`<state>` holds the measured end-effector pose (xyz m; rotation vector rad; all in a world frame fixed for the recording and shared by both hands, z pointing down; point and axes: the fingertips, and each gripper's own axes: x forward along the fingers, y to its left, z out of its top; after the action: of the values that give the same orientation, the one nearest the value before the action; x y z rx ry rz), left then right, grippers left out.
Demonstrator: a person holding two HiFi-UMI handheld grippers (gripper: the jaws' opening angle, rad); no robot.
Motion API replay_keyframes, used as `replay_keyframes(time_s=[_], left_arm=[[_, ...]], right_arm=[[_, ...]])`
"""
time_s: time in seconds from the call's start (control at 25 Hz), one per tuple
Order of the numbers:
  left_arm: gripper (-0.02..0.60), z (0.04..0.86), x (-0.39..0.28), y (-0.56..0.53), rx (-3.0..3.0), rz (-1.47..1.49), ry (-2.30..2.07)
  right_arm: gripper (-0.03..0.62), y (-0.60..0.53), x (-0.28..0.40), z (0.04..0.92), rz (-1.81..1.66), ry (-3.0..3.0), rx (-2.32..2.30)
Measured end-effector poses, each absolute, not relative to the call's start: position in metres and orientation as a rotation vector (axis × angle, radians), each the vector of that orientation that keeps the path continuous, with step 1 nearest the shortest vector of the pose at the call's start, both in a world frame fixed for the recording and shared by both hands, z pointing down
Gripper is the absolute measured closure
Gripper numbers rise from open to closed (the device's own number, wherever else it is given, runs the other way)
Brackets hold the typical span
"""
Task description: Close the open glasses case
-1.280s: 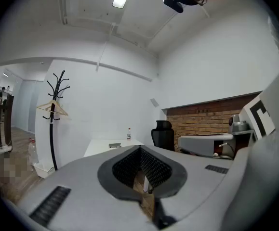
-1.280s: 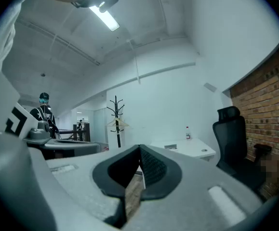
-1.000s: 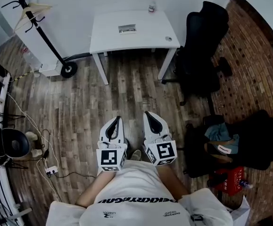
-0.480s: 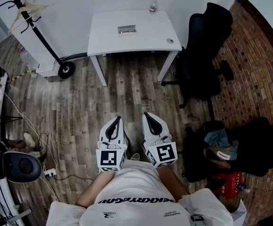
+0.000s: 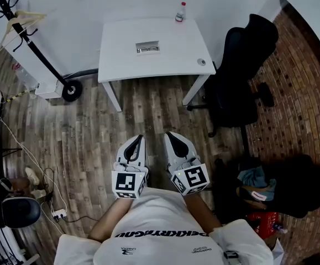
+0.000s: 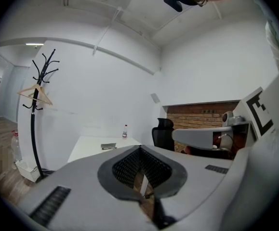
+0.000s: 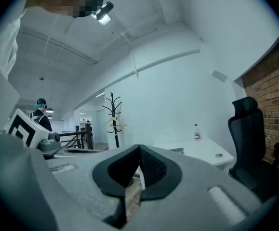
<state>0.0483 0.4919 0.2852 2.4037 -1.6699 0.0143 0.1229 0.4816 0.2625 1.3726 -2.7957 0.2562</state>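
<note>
The open glasses case [image 5: 147, 47] is a grey box with dark glasses in it, lying near the middle of the white table [image 5: 121, 59]. It shows small and far in the left gripper view [image 6: 109, 147]. Both grippers hang close to my body over the wooden floor, well short of the table. My left gripper [image 5: 138, 139] is shut with nothing in it, its jaws meeting at the tip [image 6: 140, 148]. My right gripper [image 5: 170, 134] is likewise shut and holds nothing [image 7: 139, 148].
A bottle [image 5: 179, 12] stands at the table's far edge and a small round object [image 5: 202, 62] near its right corner. A black office chair [image 5: 242, 70] is right of the table, a coat rack [image 5: 32, 43] left. Bags [image 5: 281, 186] and cables [image 5: 49, 203] lie on the floor.
The view has advanced toward the table, which now sits lower and larger in the head view. Both grippers stay shut side by side in front of my body.
</note>
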Motion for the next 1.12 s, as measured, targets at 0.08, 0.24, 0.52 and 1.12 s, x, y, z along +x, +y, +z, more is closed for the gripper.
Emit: replay_keyframes(time_s=[0.08, 0.24, 0.52, 1.12], left_arm=[[0.584, 0.283, 0.037, 0.466, 2.402, 0.015, -1.653], [0.584, 0.277, 0.018, 0.417, 2.415, 0.006, -1.628], [0.584, 0.276, -0.001, 0.350, 2.453, 0.020, -1.557], [0.584, 0.319, -0.017, 0.255, 2.379, 0.084, -1.519]], right_arm=[[0.597, 0.455, 0.113, 0.259, 0.280, -2.788, 1.385], [0.595, 0.408, 0.096, 0.251, 0.217, -2.748, 1.442], [0.595, 0.343, 0.074, 0.251, 0.217, -2.705, 1.498], [0.595, 0.250, 0.062, 0.275, 0.254, -2.639, 1.520]])
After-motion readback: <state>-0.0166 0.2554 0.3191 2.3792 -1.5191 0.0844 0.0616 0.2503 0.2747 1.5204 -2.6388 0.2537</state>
